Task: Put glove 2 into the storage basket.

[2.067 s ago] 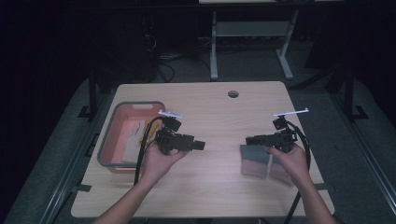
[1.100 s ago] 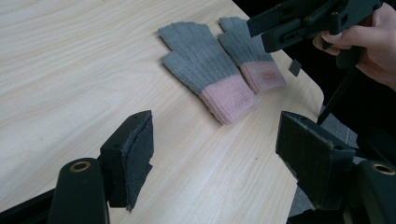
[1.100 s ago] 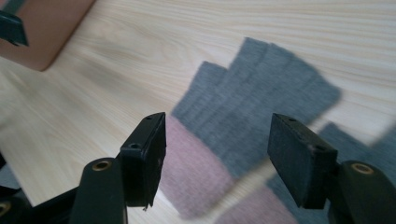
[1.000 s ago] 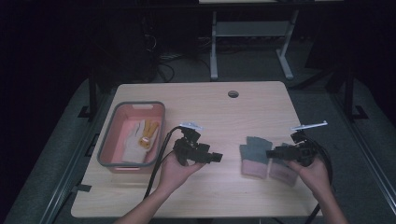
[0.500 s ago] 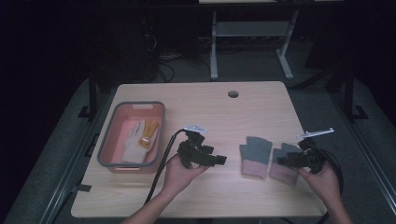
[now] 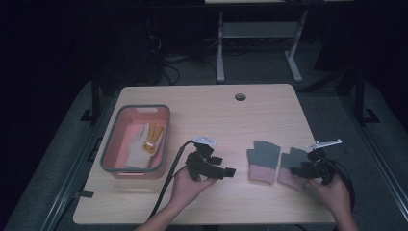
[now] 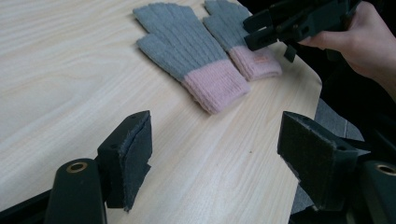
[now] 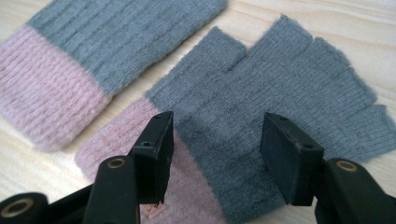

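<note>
Item 1. Pink rectangular plastic bin with grey rim (image 6: 111,144), near the left edge of the light wood table (image 6: 211,110); inside lie a pale cream knit glove (image 6: 136,144) and an orange-yellow one (image 6: 155,135). Well apart from the work in hand.

Item 2. Left gripper (image 6: 230,171), held low near the front edge at mid-table, jaws spread wide and empty, pointing toward the gloves.

Item 3. Grey ribbed knit fingerless glove with pink cuff (image 6: 263,160), flat on the table, front right quarter, cuff toward the front edge. It lies just beside its mate and would be the nearest obstacle to a sideways pull.

Item 4. Matching grey-and-pink fingerless glove (image 8: 289,93), nearest the right edge. Right gripper (image 8: 215,154) hangs over the boundary between cuff and palm; its jaws have just been closing but are not yet pinching, the knit below them rather than between the pads.

Handling, as judged: light, soft, limp and non-fragile; it will sag and drag. The thicker cuff band offers the firmest pinch.
</note>
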Motion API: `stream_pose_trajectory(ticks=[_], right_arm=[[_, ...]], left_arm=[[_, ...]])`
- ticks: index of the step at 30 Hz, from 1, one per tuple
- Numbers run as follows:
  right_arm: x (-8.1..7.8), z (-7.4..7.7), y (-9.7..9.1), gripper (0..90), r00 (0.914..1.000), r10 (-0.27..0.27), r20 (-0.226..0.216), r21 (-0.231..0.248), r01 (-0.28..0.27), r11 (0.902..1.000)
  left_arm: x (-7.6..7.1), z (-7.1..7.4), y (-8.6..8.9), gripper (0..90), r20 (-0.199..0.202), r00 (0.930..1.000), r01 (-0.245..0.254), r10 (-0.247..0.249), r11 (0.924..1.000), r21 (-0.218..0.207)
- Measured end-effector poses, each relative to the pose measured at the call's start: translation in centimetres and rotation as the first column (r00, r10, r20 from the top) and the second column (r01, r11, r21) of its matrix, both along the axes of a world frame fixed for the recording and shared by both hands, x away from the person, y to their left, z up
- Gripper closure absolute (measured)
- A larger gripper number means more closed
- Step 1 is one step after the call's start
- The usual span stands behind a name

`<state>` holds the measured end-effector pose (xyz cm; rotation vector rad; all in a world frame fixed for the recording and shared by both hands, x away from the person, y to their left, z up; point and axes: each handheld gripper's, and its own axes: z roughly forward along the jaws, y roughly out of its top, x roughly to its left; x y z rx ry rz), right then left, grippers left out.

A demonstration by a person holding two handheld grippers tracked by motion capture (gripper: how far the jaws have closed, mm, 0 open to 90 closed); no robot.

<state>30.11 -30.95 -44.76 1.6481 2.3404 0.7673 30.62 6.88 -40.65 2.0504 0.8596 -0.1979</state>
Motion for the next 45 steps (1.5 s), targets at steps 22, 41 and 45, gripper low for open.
stream_pose_trajectory(ticks=[22,41,45], right_arm=[[-0.3,-0.4,0.5,59.3,0.9998,-0.016,0.009,-0.012,0.016,0.9998],[-0.9,0.0,0.3,78.5,0.9993,-0.038,0.004,0.046,0.038,0.9982],[-1.0,0.4,0.3,78.8,0.9992,-0.037,0.015,0.047,0.036,0.9983]], left_arm=[[-1.7,-1.4,2.0,23.9,0.028,0.9968,0.074,-0.074,0.9972,0.000],[-2.1,-2.4,1.7,23.9,0.048,0.9965,0.068,-0.068,0.9977,0.004],[-2.1,-2.4,1.6,23.9,0.044,0.9966,0.069,-0.069,0.9976,0.004]])
